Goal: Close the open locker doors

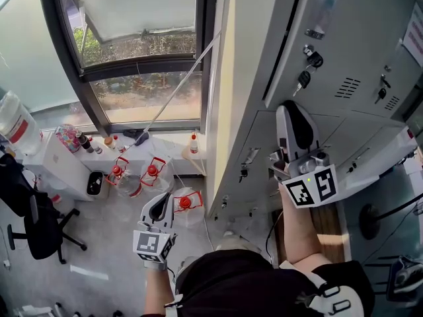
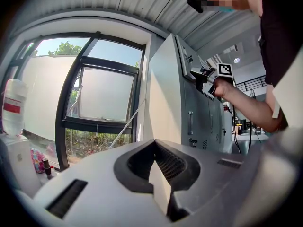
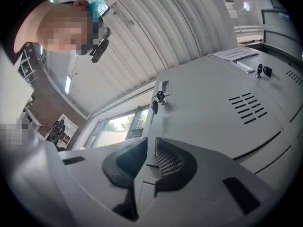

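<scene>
Window [image 1: 139, 45] light falls on my left, with grey lockers [image 1: 370, 144] on my right. My right hand-held gripper [image 1: 293, 109] sits close to a locker door [image 1: 357, 32] with keys [image 1: 307, 68] in its lock, jaws together, empty. My left hand-held gripper [image 1: 160, 202] hangs low over the floor [image 1: 99, 243], jaws together too.

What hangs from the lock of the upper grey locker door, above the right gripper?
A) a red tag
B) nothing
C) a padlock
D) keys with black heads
D: keys with black heads dangle from the lock on the grey locker door.
</scene>
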Demonstrator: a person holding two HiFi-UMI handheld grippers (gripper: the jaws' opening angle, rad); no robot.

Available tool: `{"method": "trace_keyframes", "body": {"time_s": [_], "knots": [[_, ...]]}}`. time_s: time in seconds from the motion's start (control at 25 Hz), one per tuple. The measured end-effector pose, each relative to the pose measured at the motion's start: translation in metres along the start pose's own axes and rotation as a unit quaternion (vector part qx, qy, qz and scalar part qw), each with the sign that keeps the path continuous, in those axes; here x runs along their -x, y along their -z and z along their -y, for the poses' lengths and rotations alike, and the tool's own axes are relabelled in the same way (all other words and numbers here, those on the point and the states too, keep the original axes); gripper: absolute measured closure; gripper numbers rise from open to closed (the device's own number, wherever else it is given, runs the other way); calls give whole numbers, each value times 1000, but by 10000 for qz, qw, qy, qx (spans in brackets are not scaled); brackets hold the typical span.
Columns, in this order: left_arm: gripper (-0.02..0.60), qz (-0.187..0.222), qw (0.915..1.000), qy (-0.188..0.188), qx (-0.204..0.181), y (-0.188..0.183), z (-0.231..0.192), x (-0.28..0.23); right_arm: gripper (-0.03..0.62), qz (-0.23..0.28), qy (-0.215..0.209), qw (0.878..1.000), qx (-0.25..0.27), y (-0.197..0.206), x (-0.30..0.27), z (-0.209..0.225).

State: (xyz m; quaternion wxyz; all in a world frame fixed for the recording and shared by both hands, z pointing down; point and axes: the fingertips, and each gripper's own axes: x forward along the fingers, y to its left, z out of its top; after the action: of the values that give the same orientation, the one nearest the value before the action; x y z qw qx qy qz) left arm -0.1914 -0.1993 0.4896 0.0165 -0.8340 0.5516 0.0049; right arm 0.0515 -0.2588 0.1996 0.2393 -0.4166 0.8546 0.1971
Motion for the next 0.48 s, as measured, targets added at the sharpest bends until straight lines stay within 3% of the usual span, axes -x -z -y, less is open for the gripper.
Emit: {"method": "trace_keyframes", "body": {"time_s": [0.48], "knots": [[574, 35, 9999, 118, -7, -5, 7, -6, 546, 235, 92, 9994, 225, -33, -7, 12]]}}
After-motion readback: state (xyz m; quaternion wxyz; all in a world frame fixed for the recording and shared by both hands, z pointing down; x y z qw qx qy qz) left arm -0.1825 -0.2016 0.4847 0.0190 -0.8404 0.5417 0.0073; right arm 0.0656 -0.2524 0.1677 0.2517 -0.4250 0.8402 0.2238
